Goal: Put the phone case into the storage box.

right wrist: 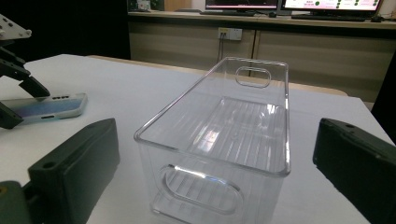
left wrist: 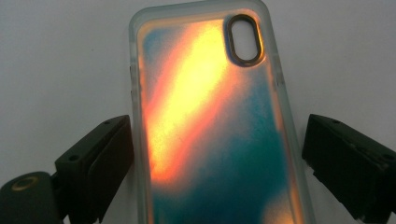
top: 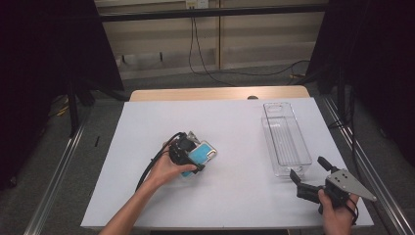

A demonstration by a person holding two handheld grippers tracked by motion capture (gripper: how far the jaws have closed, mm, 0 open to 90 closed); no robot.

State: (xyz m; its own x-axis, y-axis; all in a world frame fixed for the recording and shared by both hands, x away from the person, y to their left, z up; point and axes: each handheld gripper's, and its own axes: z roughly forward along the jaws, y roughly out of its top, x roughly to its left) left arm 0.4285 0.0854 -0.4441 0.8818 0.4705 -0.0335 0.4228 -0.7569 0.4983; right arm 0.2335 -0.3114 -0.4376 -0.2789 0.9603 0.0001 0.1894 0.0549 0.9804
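A translucent phone case with a teal and orange back and an oval camera cut-out (left wrist: 210,121) lies flat on the white-covered table (top: 147,127), left of the middle. The left claw (top: 192,155) is over it with its jaws on either side of the case's long edges; in the left gripper view one jaw stands just at one edge and the other a little off the opposite edge, so the jaws are spread around the case and not pinching it. A clear, long plastic bin with cut-out handles (top: 286,139) stands empty on the right part of the table, well apart from the case, with bare white surface between them. The right claw (top: 308,175) sits near the table's front right corner, just before the bin's near end, its jaws spread wide with nothing between them. No readable writing shows on the case or the bin; the screens far behind the table in the right gripper view are too small to read. The wooden far edge of the table shows beyond the white cover, and dark stands flank both sides.
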